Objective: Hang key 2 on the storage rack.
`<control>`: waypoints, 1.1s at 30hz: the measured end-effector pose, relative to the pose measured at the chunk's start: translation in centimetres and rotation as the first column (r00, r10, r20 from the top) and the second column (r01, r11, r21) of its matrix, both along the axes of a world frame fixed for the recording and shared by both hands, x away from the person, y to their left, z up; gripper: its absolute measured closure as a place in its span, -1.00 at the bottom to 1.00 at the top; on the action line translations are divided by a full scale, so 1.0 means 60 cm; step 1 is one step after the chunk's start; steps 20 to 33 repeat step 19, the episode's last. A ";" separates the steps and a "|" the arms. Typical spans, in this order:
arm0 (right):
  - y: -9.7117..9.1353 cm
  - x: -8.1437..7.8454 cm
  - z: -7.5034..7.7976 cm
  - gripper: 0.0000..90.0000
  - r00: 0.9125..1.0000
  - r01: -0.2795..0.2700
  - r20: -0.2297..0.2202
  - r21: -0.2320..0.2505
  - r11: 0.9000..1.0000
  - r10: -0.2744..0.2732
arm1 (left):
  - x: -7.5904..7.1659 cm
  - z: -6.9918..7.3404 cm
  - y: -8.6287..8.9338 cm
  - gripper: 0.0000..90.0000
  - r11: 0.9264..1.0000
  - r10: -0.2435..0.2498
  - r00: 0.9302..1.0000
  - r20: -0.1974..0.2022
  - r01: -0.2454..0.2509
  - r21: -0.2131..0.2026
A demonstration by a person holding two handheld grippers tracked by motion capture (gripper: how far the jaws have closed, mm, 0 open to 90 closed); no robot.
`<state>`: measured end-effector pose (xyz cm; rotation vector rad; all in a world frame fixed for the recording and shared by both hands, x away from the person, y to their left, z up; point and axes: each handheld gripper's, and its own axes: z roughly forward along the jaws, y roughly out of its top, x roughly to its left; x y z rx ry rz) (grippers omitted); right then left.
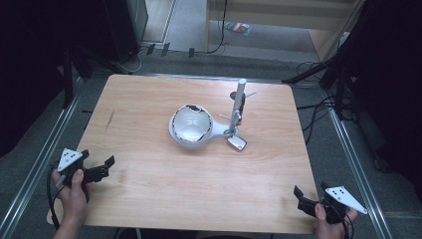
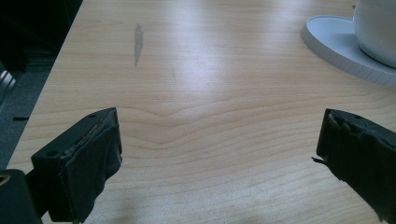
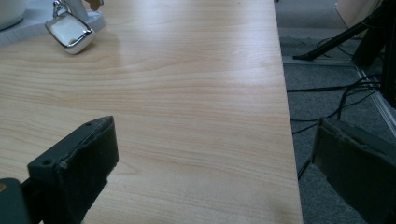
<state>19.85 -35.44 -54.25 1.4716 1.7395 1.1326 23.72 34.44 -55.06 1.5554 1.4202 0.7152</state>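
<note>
The white bowl-shaped appliance [image 1: 191,125] at the middle of the bench [image 1: 149,199] is cut off in both gripper views, and what its bowl holds is hard to make out. The pale wood bench bears a grey streak [image 2: 138,43]; grey floor and cables [image 1: 318,107] surround it. The left gripper [image 1: 102,169] and right gripper [image 1: 302,196] hover at the near corners, fingers spread and empty, well apart from the appliance.

The left gripper [image 2: 219,154] hangs low over the wooden table [image 2: 201,93], its 2 black padded jaws spread wide apart with bare wood between them. At far right sits a white rounded body [image 2: 376,28] on a ribbed round base [image 2: 336,46]. A grey smear [image 2: 138,42] marks the far left wood.
</note>
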 end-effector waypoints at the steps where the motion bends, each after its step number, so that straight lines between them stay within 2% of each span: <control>1: 0.001 0.001 -0.001 -0.99 1.000 -0.001 0.000 -0.007 1.000 0.001 | 0.000 0.000 0.000 -1.00 1.000 -0.001 1.000 0.002 0.001 0.001; 3: 0.001 0.001 -0.001 -0.99 1.000 0.002 -0.002 -0.006 1.000 -0.002 | -0.002 0.000 -0.002 -1.00 1.000 0.004 1.000 0.014 -0.005 0.007; 6: -0.002 0.001 -0.001 -0.99 1.000 0.008 -0.007 0.013 1.000 -0.008 | -0.005 0.000 -0.007 -1.00 0.999 0.017 0.999 0.027 -0.018 0.042; 15: -0.003 0.004 -0.001 -0.98 1.000 0.003 -0.026 0.008 1.000 -0.003 | -0.006 0.001 -0.012 -1.00 0.997 0.001 1.000 0.025 -0.003 0.073; 19: -0.002 0.008 -0.001 -0.99 0.998 -0.003 -0.055 0.005 1.000 0.003 | -0.004 0.001 -0.013 -1.00 0.997 0.006 1.000 0.026 -0.008 0.077; 33: -0.002 0.008 -0.001 -0.99 0.998 -0.003 -0.055 0.005 1.000 0.003 | -0.004 0.001 -0.013 -1.00 0.997 0.006 1.000 0.026 -0.008 0.077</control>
